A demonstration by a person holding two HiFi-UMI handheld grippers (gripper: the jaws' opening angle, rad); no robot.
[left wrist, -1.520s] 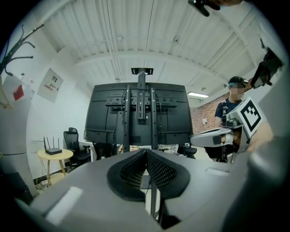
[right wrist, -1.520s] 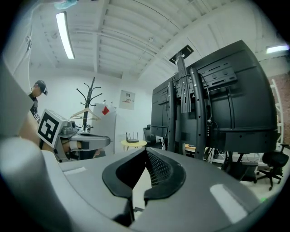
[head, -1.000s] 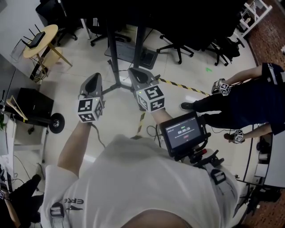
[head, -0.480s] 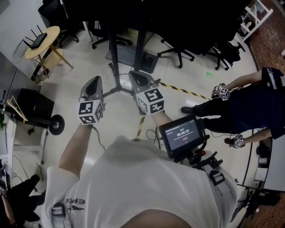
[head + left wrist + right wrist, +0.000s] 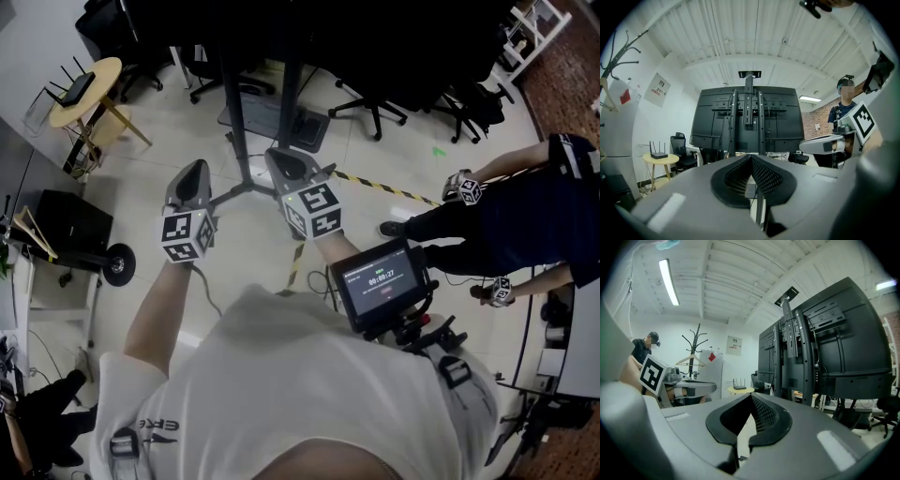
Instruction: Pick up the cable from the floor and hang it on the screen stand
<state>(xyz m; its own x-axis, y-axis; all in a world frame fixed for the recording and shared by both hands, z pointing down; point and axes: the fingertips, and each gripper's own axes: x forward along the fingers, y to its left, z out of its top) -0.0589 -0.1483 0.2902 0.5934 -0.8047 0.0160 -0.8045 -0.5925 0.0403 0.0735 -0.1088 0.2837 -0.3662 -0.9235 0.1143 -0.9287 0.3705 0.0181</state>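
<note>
The thin dark cable (image 5: pixel 316 275) lies on the pale floor (image 5: pixel 375 159). The closed, empty grey left claw (image 5: pixel 751 158) and right claw (image 5: pixel 751 398) might just push it.

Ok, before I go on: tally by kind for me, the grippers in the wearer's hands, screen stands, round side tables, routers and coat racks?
Grey handheld two-jaw grippers: 2 (left gripper, right gripper, both shut, nothing held)
Black screen stand: 1
Round yellow side table: 1
Black router with antennas: 1
Dark branching coat rack: 1
Total: 6
</note>
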